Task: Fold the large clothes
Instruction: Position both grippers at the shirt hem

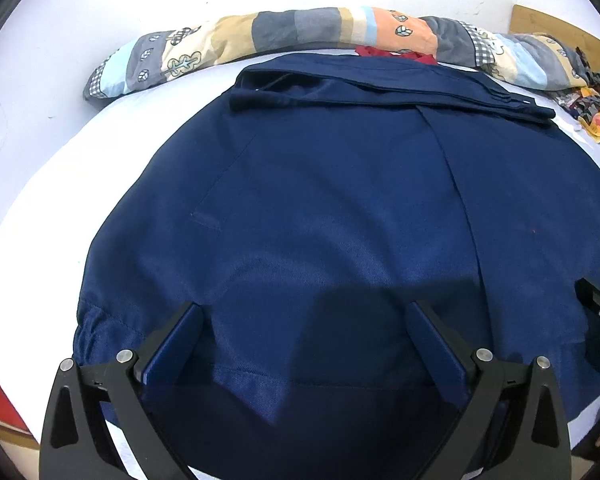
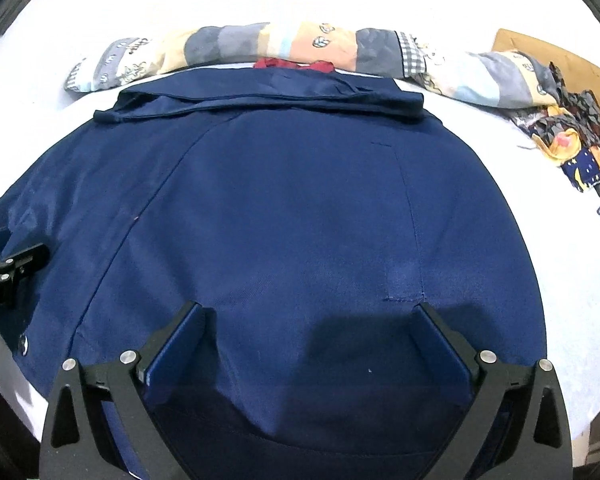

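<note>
Jacket (image 1: 320, 208) lies flat on the bed (image 1: 40, 152), collar toward the far edge, hem at the near edge. Risk: a grab at the hem may catch only the top layer and skew the fold. Left gripper (image 1: 304, 336) and right gripper (image 2: 308, 336) are both spread wide over the hem, holding nothing.

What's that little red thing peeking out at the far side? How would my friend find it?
Start at the big navy blue jacket spread on the white bed sheet. Follow it to its far edge, where a long patchwork bolster lies across. The small crumpled red cloth is wedged between them, the only bright red there.
</note>
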